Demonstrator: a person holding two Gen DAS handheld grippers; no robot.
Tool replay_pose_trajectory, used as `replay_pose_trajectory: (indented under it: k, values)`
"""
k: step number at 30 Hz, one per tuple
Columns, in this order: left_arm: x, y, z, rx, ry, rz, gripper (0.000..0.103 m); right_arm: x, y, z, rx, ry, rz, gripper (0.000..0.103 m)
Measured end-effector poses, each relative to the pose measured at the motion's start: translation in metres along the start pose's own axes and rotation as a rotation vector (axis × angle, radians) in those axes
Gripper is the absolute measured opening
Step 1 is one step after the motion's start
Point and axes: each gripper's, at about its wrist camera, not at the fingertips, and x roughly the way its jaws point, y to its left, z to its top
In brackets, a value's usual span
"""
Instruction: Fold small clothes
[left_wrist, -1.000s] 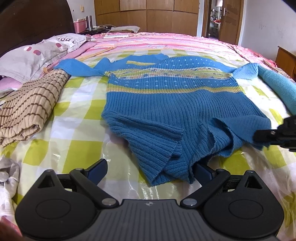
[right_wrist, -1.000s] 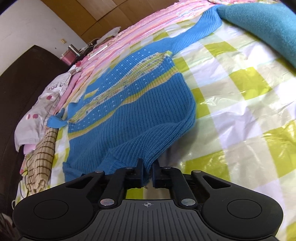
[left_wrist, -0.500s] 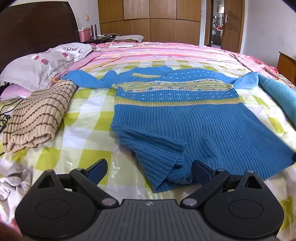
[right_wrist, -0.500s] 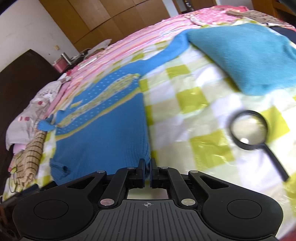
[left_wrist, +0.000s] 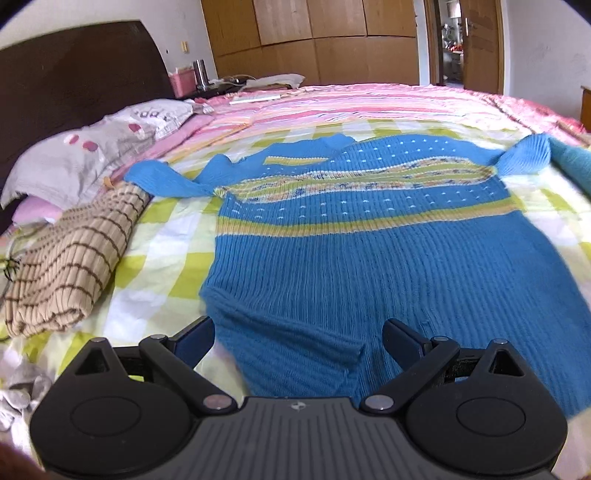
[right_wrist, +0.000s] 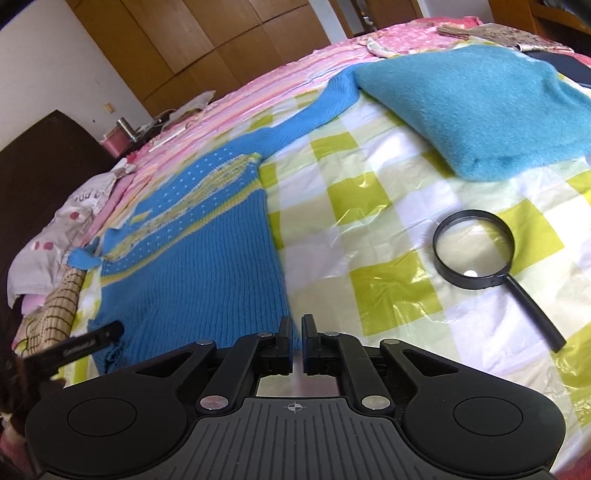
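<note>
Pulled flatter since a second ago, the blue ribbed knit sweater (left_wrist: 369, 266) lies spread on the checked bedsheet (right_wrist: 388, 221). Right gripper (right_wrist: 296, 334) pinches its hem corner; left gripper (left_wrist: 298, 338) gapes over the rumpled hem. Folding hasn't started.

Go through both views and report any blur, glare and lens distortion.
Left wrist view: the blue sweater smears with motion blur toward the right edge, and the fisheye bows the wardrobe. Right wrist view: sharper; daylight glares off the plastic sheet, a bright spot sits in the magnifying glass, and the bed curves strongly.
</note>
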Motion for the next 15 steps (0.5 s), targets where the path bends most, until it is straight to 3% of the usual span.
replay_pose_trajectory:
  k: [3,4,6,8,11,13,15]
  values:
    - [0.008,-0.005,-0.003,0.032,0.024,0.06,0.097,0.003,-0.001,-0.002,0.0,0.016,0.016,0.008]
    - [0.01,-0.004,-0.004,0.032,0.034,0.077,0.089,0.002,-0.001,-0.002,-0.003,0.015,0.018,0.008]
    - [0.009,0.006,-0.006,-0.002,0.04,0.052,0.08,0.0,-0.002,-0.002,-0.009,0.005,0.021,0.009]
    - [0.006,0.017,-0.006,-0.049,0.053,0.032,0.059,-0.001,-0.002,-0.002,-0.012,-0.004,0.025,0.009]
    - [0.001,0.028,-0.009,-0.06,0.074,0.045,0.036,-0.001,-0.001,-0.003,-0.012,-0.002,0.038,0.009]
    - [-0.002,0.037,-0.012,-0.076,0.079,0.027,0.026,-0.002,0.001,-0.003,-0.019,-0.005,0.043,0.009]
    - [-0.006,0.045,-0.015,-0.092,0.078,0.019,0.023,-0.004,0.002,-0.004,-0.024,-0.007,0.046,0.009]
